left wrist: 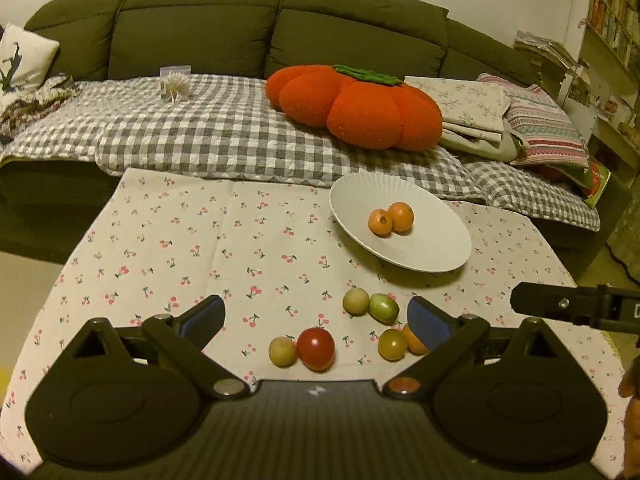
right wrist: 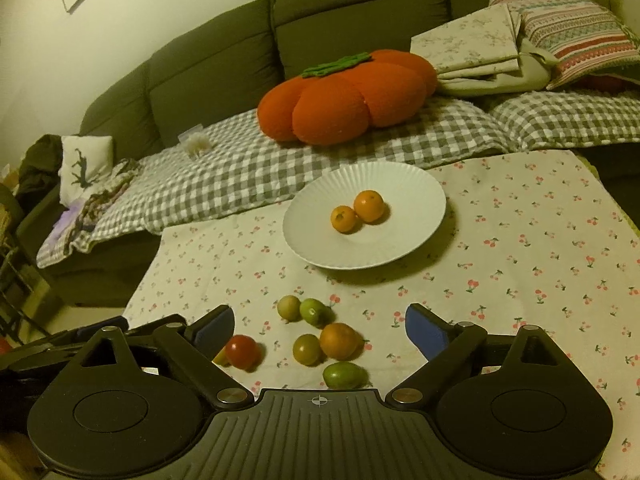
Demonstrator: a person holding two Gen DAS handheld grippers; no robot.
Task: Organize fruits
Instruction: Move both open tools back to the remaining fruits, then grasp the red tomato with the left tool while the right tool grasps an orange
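Fruits are lying loose on the cherry-print cloth covering the bench, in a cluster just ahead of both grippers. Going left to right in the right wrist view, a red tomato is sitting close to that gripper's left finger, a pale fruit and a green one are touching behind it, an olive fruit is pressing against a larger orange fruit, and another green fruit is lying nearest the camera. Beyond them a white ribbed plate is carrying two small oranges side by side. The left gripper is hovering with its fingers spread wide and gripping nothing; its right finger is partly hiding an orange fruit. The right gripper is likewise standing wide apart and empty above the cluster. Behind the bench, a pumpkin-shaped cushion is resting on the checked blanket of a dark sofa, with folded linens stacked to its right.
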